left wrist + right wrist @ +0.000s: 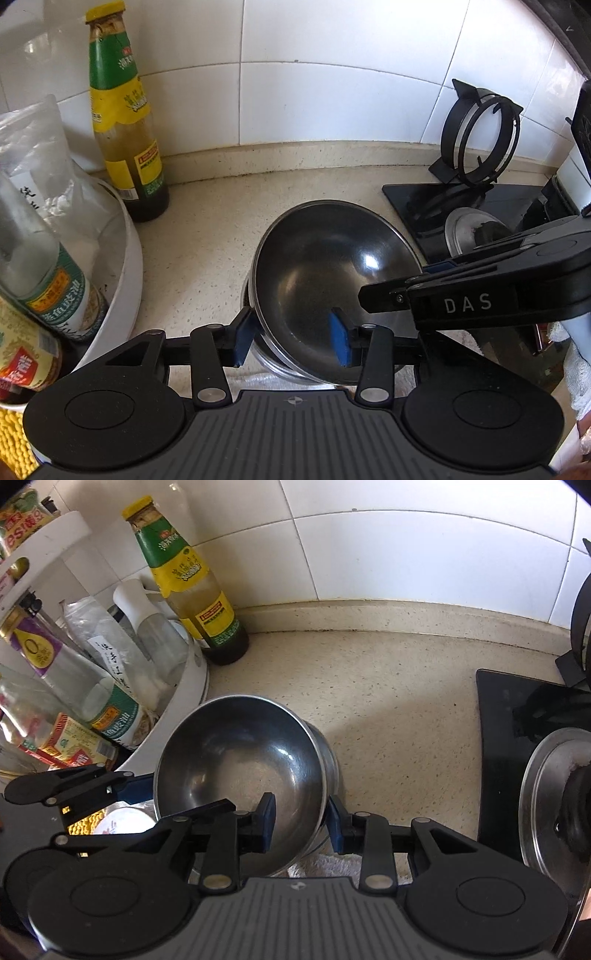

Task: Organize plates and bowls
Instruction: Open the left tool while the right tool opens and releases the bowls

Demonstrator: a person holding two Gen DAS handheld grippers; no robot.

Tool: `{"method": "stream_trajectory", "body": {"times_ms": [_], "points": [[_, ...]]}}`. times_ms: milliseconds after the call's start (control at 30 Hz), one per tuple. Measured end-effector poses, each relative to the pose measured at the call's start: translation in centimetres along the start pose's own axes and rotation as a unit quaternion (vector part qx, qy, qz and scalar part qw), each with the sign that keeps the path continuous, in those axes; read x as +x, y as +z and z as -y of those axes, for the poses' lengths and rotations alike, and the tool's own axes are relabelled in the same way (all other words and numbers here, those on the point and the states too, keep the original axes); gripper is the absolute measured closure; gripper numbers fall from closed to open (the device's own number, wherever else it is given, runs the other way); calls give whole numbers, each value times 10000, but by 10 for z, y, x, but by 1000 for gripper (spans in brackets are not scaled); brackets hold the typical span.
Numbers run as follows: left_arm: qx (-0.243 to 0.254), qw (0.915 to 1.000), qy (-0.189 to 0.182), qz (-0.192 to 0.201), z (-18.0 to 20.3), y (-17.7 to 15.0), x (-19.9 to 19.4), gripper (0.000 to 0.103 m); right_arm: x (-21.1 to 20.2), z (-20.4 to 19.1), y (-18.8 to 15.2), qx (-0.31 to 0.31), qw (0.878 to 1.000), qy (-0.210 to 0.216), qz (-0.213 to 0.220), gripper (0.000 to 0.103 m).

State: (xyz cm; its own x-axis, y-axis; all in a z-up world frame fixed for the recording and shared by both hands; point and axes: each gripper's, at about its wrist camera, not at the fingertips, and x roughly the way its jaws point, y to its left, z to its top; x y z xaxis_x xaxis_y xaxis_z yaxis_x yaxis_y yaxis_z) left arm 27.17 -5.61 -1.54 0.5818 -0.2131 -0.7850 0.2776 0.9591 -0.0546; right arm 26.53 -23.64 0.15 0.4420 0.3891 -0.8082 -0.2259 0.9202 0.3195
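A steel bowl (332,258) sits tilted on top of a stack of other steel bowls (273,363) on the beige counter. My left gripper (291,339) straddles its near-left rim, one blue pad outside and one inside, with gaps to the metal. My right gripper (301,825) straddles the bowl's (240,760) near-right rim the same way, jaws apart; it reaches in from the right in the left wrist view (376,295). The lower bowls (325,753) show under the tilted one.
A white round rack (125,258) of sauce bottles stands at the left, with a tall yellow-green sauce bottle (125,122) beside it against the tiled wall. A black gas hob (461,206) with a pan support and a steel burner ring (546,797) lies at the right.
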Motion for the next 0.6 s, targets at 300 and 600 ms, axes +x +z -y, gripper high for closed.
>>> {"method": "stream_trajectory", "body": {"times_ms": [300, 600], "points": [[33, 10000, -4, -18, -7, 9, 12, 47, 3, 2, 19, -122, 9998, -111, 132, 58], [71, 10000, -57, 18, -10, 11, 16, 38, 12, 3, 22, -60, 10000, -59, 41, 57]]}}
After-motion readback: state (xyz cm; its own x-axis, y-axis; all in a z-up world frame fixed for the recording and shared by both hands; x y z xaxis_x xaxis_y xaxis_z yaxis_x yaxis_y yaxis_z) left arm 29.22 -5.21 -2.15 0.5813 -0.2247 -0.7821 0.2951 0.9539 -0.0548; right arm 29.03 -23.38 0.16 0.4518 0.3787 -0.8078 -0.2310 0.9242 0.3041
